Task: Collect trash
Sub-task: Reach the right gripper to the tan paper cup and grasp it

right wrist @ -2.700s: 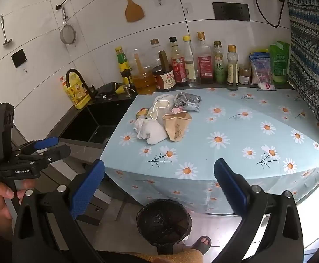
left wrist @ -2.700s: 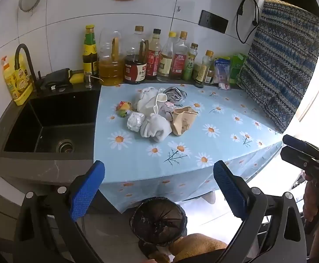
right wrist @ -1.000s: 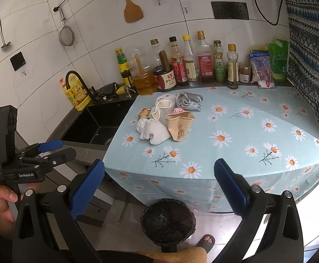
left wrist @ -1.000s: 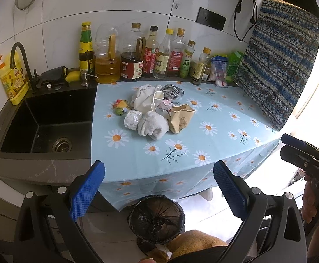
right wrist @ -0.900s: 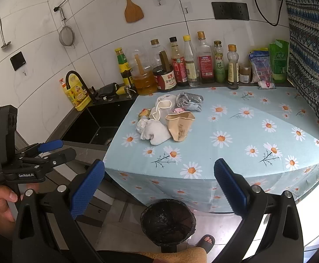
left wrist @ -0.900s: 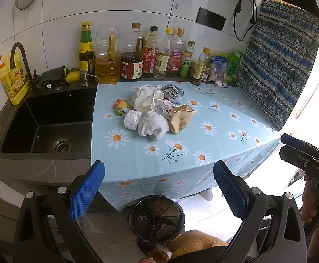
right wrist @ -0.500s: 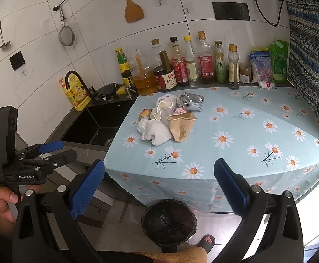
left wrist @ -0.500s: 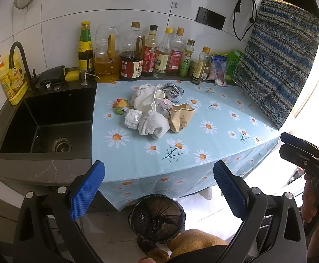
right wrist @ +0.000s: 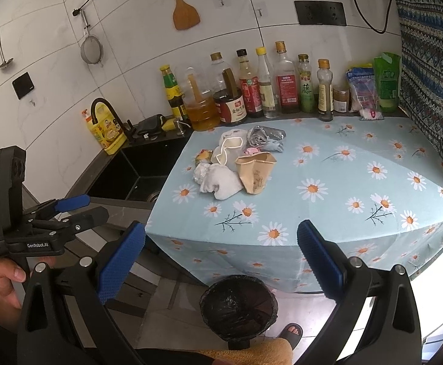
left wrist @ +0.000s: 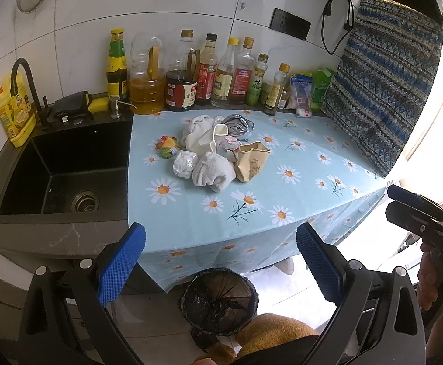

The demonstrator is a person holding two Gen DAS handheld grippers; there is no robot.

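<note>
A pile of trash lies on the daisy tablecloth (left wrist: pixel 251 213): a crumpled white tissue (left wrist: pixel 213 172), a crushed tan paper cup (left wrist: pixel 251 164), a silver foil bag (left wrist: pixel 238 124), a colourful wrapper (left wrist: pixel 168 147) and a small white wad (left wrist: pixel 185 164). On the floor below the table's front edge stands a bin lined with a black bag (left wrist: pixel 218 299). My left gripper (left wrist: pixel 219 252) is open and empty, held back from the table above the bin. My right gripper (right wrist: pixel 221 252) is likewise open and empty, short of the table edge. Each gripper shows at the side of the other's view.
A black sink (left wrist: pixel 63 170) with a faucet lies left of the tablecloth. Several sauce and oil bottles (left wrist: pixel 209 82) line the back wall, with a yellow soap bottle (left wrist: pixel 14 112) at the far left. Patterned cloth (left wrist: pixel 382 91) hangs at the right. A sandalled foot (right wrist: pixel 291 333) is beside the bin.
Both views have drifted only slightly. The grippers stay open and empty, and the trash pile has not moved.
</note>
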